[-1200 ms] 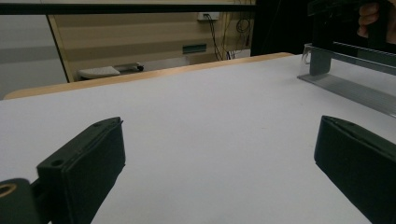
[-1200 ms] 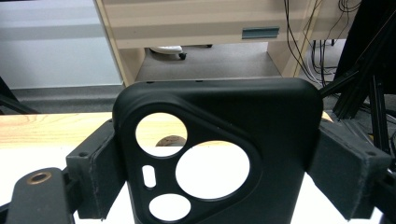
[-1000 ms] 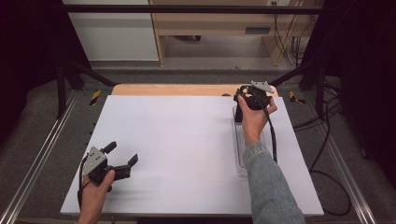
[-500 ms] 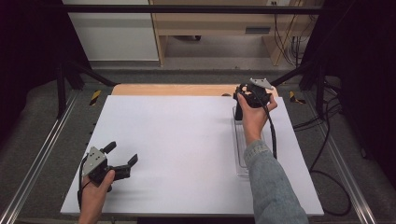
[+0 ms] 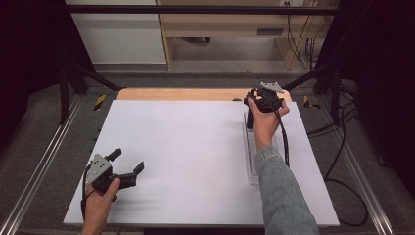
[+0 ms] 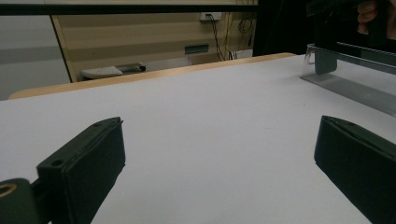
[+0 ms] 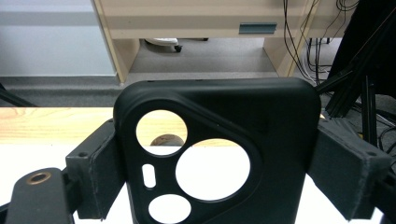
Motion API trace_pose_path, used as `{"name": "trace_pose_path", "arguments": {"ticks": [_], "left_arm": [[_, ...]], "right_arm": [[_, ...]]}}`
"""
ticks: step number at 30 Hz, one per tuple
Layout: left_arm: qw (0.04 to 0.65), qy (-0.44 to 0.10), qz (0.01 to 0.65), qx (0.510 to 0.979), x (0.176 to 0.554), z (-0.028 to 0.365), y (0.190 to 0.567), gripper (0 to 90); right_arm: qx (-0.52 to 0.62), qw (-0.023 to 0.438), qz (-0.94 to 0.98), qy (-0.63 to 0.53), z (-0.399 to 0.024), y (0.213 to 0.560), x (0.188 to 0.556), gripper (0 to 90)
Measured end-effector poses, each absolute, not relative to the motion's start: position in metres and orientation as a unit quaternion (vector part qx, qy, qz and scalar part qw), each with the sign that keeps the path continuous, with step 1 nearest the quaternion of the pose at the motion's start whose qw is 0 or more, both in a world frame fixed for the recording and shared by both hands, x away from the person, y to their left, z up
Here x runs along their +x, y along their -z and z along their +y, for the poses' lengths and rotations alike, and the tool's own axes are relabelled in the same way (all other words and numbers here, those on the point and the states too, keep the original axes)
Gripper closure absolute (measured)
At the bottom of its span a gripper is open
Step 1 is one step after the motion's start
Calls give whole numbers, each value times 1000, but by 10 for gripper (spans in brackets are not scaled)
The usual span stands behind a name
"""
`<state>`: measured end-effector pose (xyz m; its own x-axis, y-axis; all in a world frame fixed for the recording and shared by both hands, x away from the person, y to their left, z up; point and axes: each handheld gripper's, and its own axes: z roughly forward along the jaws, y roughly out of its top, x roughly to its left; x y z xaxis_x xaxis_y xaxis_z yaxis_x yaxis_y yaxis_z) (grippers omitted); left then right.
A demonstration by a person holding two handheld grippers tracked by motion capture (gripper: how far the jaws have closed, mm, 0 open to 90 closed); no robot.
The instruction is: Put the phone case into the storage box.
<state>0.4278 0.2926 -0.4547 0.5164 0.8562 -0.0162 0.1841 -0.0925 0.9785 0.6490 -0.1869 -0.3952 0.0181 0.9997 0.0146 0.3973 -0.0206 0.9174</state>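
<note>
Nothing has moved since before: my right gripper (image 5: 258, 105) at upper right clamps a black phone case (image 7: 219, 154); my left gripper (image 5: 128, 163), lower left, gapes over the bench (image 5: 195, 147).

Left gripper (image 5: 128, 167): held low in the left hand (image 5: 100, 203), fingers (image 6: 88, 158) spread wide apart with nothing between them. Right gripper (image 5: 250, 117): held in the right hand (image 5: 264, 120) on an extended, sleeved forearm, fingers (image 7: 100, 172) pressed against both side edges of a black phone case (image 7: 219, 154)
</note>
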Motion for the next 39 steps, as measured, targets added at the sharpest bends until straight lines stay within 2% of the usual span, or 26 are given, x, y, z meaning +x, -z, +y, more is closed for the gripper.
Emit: {"name": "trace_pose_path", "arguments": {"ticks": [8, 39], "left_arm": [[544, -317, 374, 680, 427, 291, 454, 19], [546, -306, 373, 685, 429, 286, 455, 16]], "right_arm": [[597, 383, 590, -386, -187, 398, 650, 136], [601, 369, 586, -399, -188, 403, 654, 133]]}}
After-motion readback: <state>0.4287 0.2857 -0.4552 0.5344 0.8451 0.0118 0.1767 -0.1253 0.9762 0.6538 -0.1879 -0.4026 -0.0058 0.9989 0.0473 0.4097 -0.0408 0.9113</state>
